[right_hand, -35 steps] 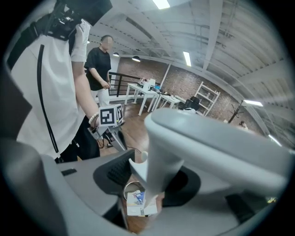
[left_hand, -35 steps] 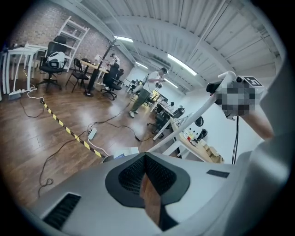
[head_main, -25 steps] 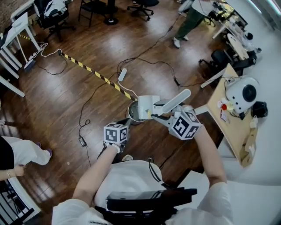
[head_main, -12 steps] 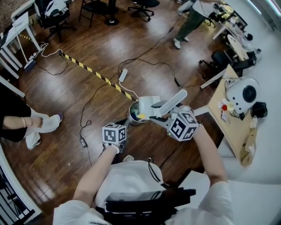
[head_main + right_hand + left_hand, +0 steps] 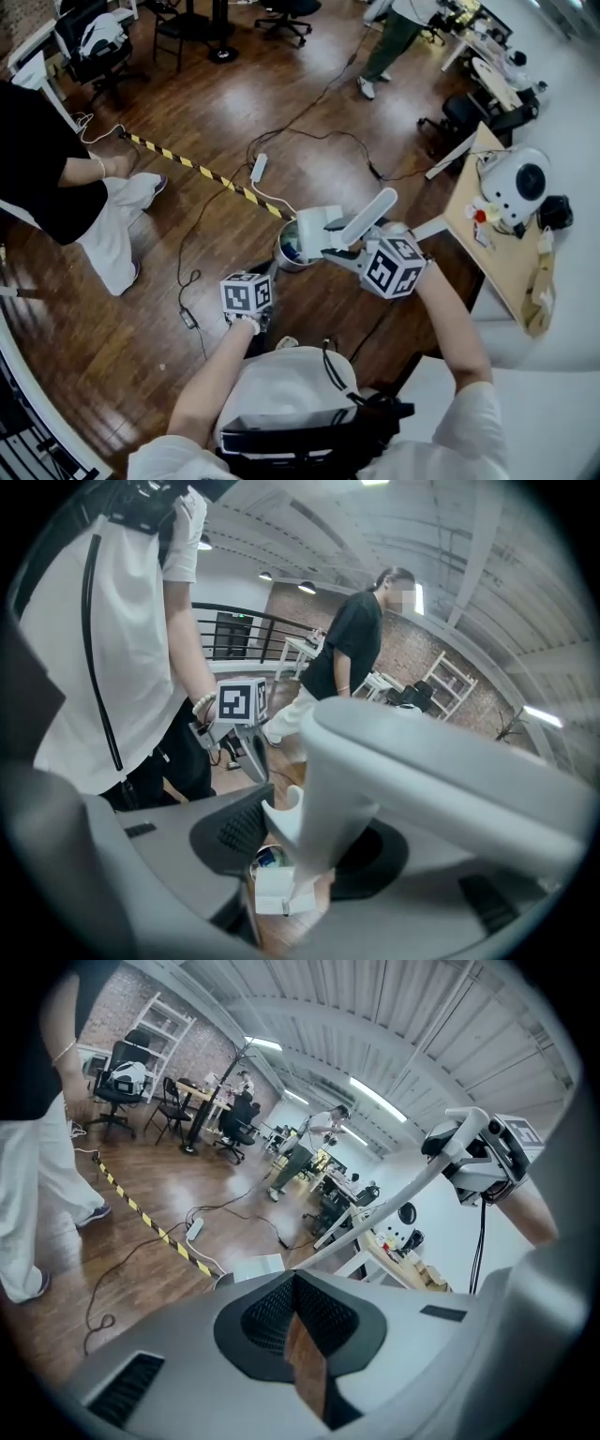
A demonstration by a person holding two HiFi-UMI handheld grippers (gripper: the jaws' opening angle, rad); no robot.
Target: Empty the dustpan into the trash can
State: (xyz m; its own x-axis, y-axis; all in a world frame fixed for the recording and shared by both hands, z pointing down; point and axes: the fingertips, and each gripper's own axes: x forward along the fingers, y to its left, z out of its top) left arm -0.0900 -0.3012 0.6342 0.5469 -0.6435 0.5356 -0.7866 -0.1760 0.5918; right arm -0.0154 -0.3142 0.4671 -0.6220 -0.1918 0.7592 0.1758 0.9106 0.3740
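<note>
You held the long white handle (image 5: 370,214) of the dustpan (image 5: 317,223) in your right gripper (image 5: 352,251). Its jaws were closed partway around the handle's lower end, with the pads pressing on both sides, as the right gripper view showed. The pan was off the wooden floor (image 5: 159,244) and hung directly over the trash can (image 5: 284,255). Its mouth tipped down toward the opening and its far edge overlapped the can's rim on the side nearest your right hand. The can stood on the floor just past the near end of the yellow-and-black tape (image 5: 202,172), among loose cables. Your left gripper (image 5: 293,1288) was low and close to your body, apart from both can and pan. Its jaws were together with nothing between them, so it played no part in the pour. I judged the task well along: the carrying and positioning looked done, and the tip into the can was the step in hand. The right gripper view showed something blue inside the can (image 5: 267,858). The inside of the pan faced away from every camera, so I could not tell whether any debris was still in it. What seemed left was to finish the tilt, perhaps with a shake, then draw the pan back from the rim and set it down.
</note>
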